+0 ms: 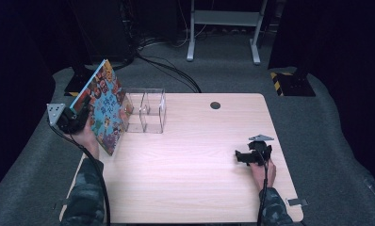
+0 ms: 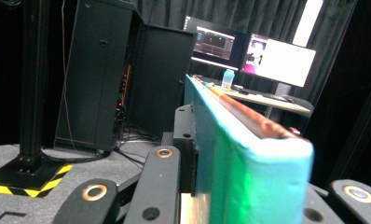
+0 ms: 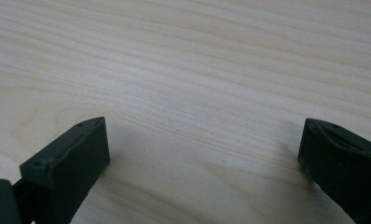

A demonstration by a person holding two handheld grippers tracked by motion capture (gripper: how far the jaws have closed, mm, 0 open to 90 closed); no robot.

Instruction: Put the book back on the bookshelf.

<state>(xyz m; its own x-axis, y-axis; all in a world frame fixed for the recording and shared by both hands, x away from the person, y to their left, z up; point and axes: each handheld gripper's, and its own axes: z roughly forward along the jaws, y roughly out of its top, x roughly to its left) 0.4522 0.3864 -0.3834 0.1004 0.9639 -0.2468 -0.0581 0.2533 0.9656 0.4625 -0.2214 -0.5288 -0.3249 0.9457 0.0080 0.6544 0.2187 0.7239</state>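
One colourful hardcover picture book (image 1: 104,109) with a teal spine is held up off the light wooden table (image 1: 195,160), tilted, at the table's left edge and just beside a clear acrylic two-compartment organiser (image 1: 145,111). It is pinched near its lower left edge by the left tongs (image 1: 82,117); in the left gripper view the teal spine (image 2: 249,172) is seen clamped between the black jaws, which are pressed tight against the covers.

Handling-wise, it is judged to be stiff and flat, moderately light, with glossy covers that could slip if gripped too loosely. Since it is held by one edge, some leverage is probably felt, so a hold closer to the spine or mid-edge would be steadier. The pages could fan open if the grip lands on a cover alone.

The clear organiser looks empty, and its slots seem sized for a book to be stood upright, though that is only a guess.

Well apart, near the right edge, the right tongs (image 1: 251,155) are rested on the table, jaws spread wide with nothing between them, as shown in the right gripper view (image 3: 197,158).
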